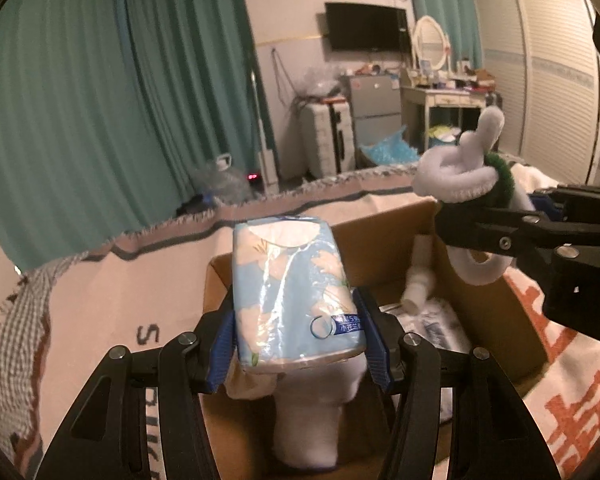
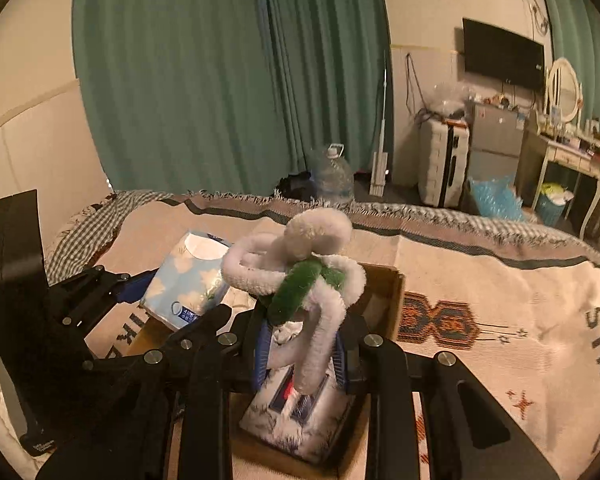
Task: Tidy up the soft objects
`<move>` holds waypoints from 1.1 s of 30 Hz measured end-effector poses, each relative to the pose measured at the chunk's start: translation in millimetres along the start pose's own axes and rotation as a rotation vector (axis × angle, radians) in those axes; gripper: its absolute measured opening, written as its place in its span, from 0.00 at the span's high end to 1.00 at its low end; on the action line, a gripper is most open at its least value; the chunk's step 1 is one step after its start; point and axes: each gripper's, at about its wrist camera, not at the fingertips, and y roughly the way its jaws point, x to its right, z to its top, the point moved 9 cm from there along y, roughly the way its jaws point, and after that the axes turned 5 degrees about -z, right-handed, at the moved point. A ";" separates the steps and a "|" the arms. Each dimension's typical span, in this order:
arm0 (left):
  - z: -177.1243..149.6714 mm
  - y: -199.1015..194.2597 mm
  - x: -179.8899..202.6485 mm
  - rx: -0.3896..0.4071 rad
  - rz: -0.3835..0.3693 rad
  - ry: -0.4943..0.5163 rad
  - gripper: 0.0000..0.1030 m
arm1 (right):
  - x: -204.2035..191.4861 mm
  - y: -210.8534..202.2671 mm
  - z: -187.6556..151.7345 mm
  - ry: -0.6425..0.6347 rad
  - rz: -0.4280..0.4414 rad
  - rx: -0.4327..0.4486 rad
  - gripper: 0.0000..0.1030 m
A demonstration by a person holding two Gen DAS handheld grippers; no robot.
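My left gripper (image 1: 298, 340) is shut on a blue flowered tissue pack (image 1: 292, 292) and holds it above an open cardboard box (image 1: 380, 240) on the bed. The pack also shows in the right wrist view (image 2: 188, 276). My right gripper (image 2: 300, 356) is shut on a white and green fuzzy flower toy (image 2: 300, 268) and holds it over the same box (image 2: 384, 284). The toy shows at the right of the left wrist view (image 1: 460, 176). Inside the box lie a white soft item (image 1: 312, 412) and a printed tissue pack (image 2: 296, 420).
The box sits on a beige woven blanket (image 2: 500, 300) with lettering covering the bed. Beyond the bed are teal curtains (image 2: 220, 80), a water jug (image 2: 334, 176), a suitcase (image 2: 440, 160), a small fridge (image 2: 496, 140) and a dressing table (image 2: 572, 152).
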 end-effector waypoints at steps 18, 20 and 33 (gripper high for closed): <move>24.5 -84.3 -16.0 0.055 0.102 -0.057 0.18 | 5.4 -40.4 22.9 0.070 -0.035 0.029 0.35; 39.4 -116.1 -15.8 0.107 0.111 -0.051 0.18 | 5.5 -73.6 31.8 0.069 -0.050 0.068 0.35; 73.0 -328.9 -1.2 0.440 0.115 -0.078 0.06 | -23.1 -322.9 58.7 0.043 -0.131 0.388 0.00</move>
